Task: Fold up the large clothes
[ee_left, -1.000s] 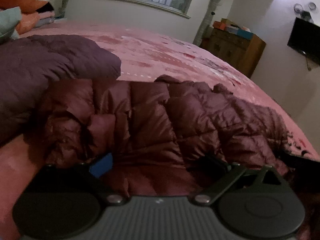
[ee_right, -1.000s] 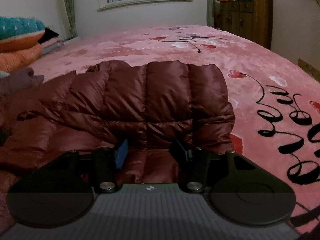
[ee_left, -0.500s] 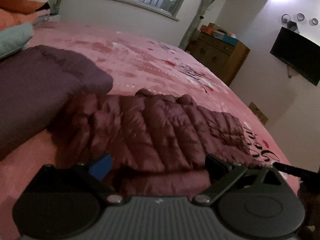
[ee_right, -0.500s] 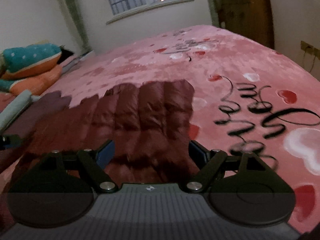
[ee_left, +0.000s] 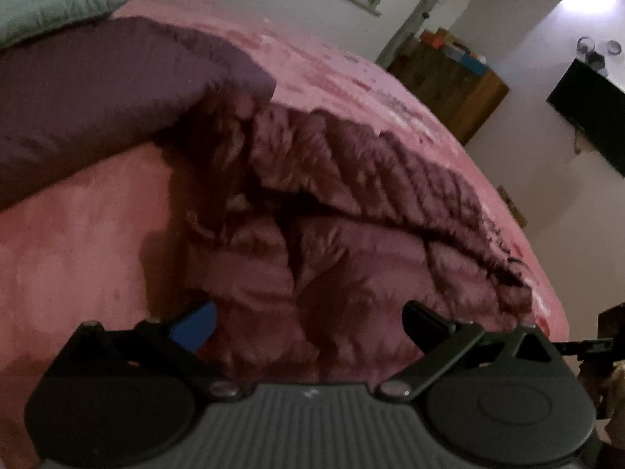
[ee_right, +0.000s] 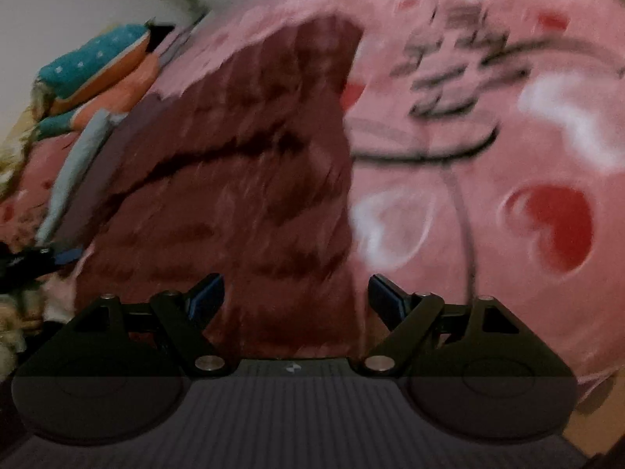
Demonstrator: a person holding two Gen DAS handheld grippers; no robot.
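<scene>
A maroon quilted puffer jacket (ee_left: pixel 351 211) lies folded on the pink bed (ee_left: pixel 78 258); its upper layer is doubled over the lower one. My left gripper (ee_left: pixel 308 324) is open and empty, just above the jacket's near edge. In the right wrist view the same jacket (ee_right: pixel 250 179) stretches away from me, blurred. My right gripper (ee_right: pixel 297 297) is open and empty over the jacket's near right edge. The left gripper also shows at the left edge of the right wrist view (ee_right: pixel 43 260).
A dark purple folded garment (ee_left: pixel 97 93) lies beside the jacket on the left. Pillows and bedding (ee_right: pixel 93 74) are stacked at the head of the bed. A wooden cabinet (ee_left: pixel 453 82) and a wall television (ee_left: pixel 590 117) stand beyond the bed.
Both grippers have let go of the jacket and opened. Both have pulled back and tilted, the right view swinging sharply. The jacket now lies folded over on itself.
</scene>
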